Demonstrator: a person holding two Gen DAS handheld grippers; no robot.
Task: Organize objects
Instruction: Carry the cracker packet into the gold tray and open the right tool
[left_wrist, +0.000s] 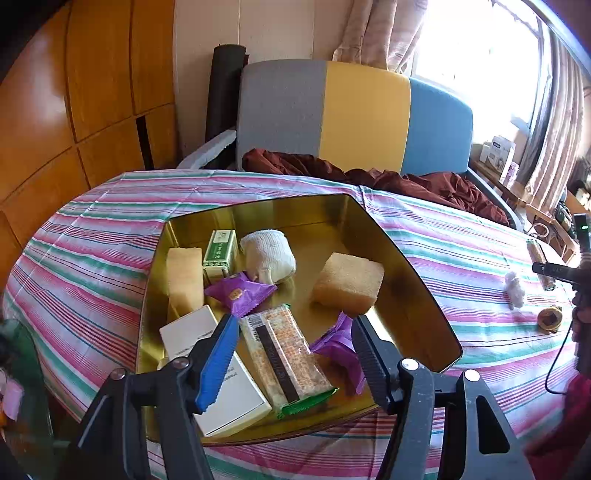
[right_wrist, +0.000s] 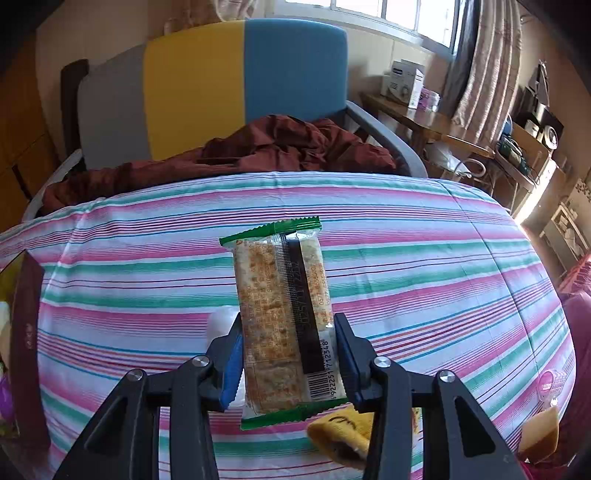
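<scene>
A gold tin tray (left_wrist: 406, 295) lies on the striped tablecloth. In it are a cracker packet (left_wrist: 284, 354), a white box (left_wrist: 221, 384), two sponges (left_wrist: 349, 282), a green box (left_wrist: 220, 253), a rolled white cloth (left_wrist: 269, 254) and purple sachets (left_wrist: 240, 293). My left gripper (left_wrist: 293, 347) is open above the tray, its jaws either side of the cracker packet. My right gripper (right_wrist: 288, 354) is shut on a second cracker packet (right_wrist: 282, 317) and holds it above the cloth.
A small white item (left_wrist: 515, 290) and a brown item (left_wrist: 550, 317) lie on the cloth right of the tray. A yellow roll (right_wrist: 343, 432) sits under my right gripper. A grey, yellow and blue chair (right_wrist: 207, 85) with a maroon cloth (right_wrist: 280, 147) stands behind.
</scene>
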